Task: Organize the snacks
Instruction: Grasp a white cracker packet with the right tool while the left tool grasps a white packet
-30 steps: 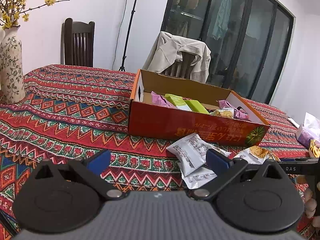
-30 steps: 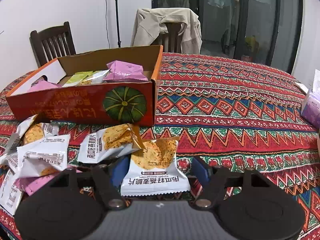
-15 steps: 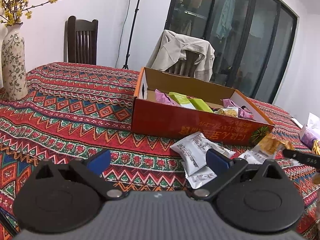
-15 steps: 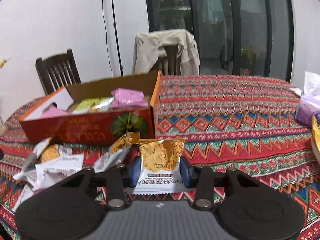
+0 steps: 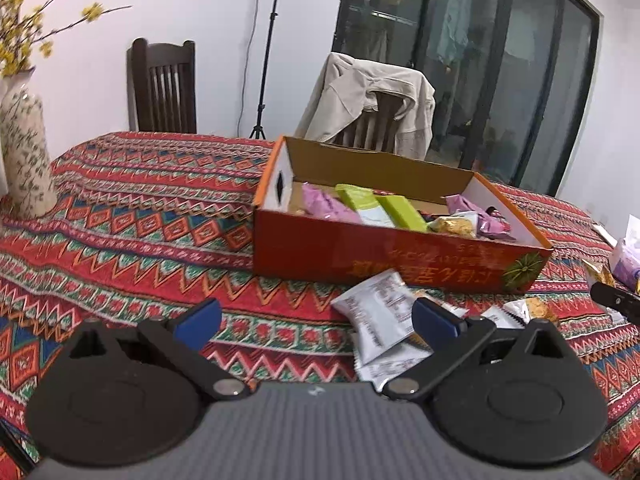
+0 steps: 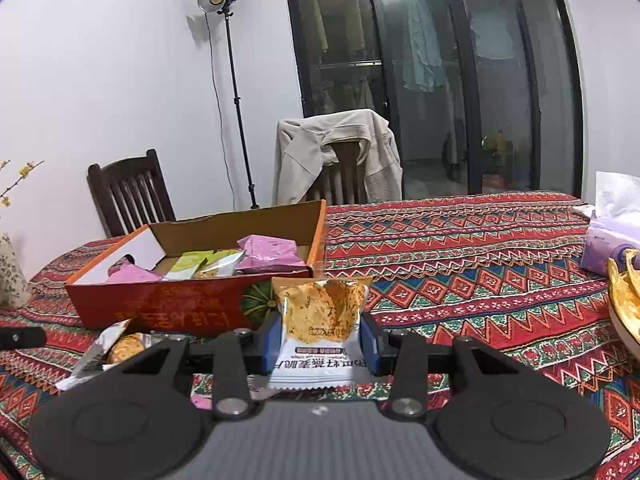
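An open red cardboard box sits on the patterned tablecloth and holds pink, green and gold snack packets. My right gripper is shut on a white cracker packet and holds it above the table, in front of the box's right end. My left gripper is open and empty, above the cloth in front of the box. Several white packets lie loose in front of the box.
A patterned vase stands at the left. A tissue pack and a bowl of yellow chips are at the right. Two chairs stand behind the table, one draped with a jacket. A light stand is by the wall.
My right gripper closed on the cracker packet and lifted it off the table. My left gripper rose slightly and stayed open.
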